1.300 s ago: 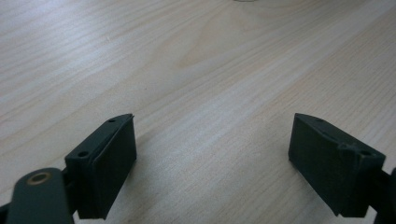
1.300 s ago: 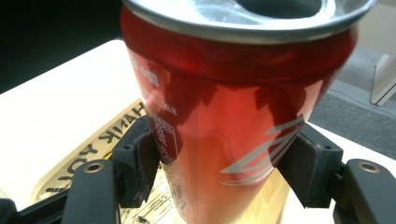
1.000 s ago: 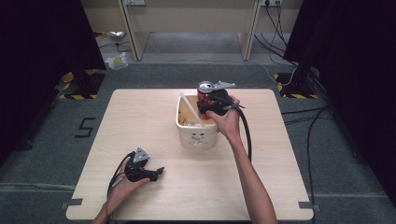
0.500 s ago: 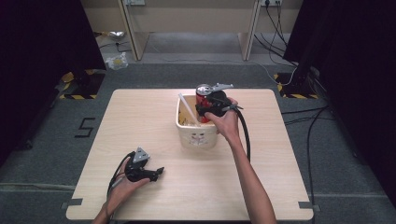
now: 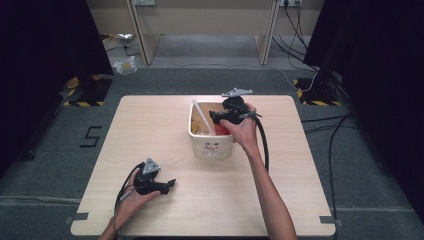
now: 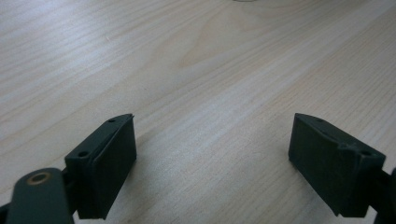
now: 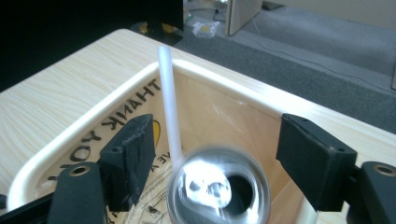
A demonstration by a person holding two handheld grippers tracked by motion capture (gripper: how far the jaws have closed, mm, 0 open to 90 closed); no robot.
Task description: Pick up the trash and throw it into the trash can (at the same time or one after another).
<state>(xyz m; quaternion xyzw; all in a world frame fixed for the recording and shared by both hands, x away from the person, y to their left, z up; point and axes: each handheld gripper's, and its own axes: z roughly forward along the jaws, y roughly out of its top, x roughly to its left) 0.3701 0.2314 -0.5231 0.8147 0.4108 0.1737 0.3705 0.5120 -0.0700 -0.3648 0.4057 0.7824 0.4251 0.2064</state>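
Observation:
A cream bin (image 5: 212,146) stands at the middle of the wooden table (image 5: 150,130). Inside it, a red can (image 5: 223,129) lies beside a white straw (image 5: 204,117) that leans on the far left rim. My right gripper (image 5: 215,118) hovers over the bin's right half, open. In the right gripper view the can's silver top (image 7: 218,186) is blurred, below and between the spread jaws of my right gripper (image 7: 215,144), with the straw (image 7: 169,107) just left of it. My left gripper (image 5: 169,184) rests open near the front left edge, over bare wood in the left gripper view (image 6: 212,158).
Printed paper reading THANK YOU (image 7: 116,121) lines the bin's inner wall. The right gripper's black cable (image 5: 263,145) trails along the forearm. Beyond the table stand desk legs (image 5: 145,40), with cables (image 5: 320,127) on the floor at the right.
The red can, earlier up at the bin's rim by the right gripper, has gone down into the bin. The right gripper has shifted slightly nearer. The left gripper has not moved.

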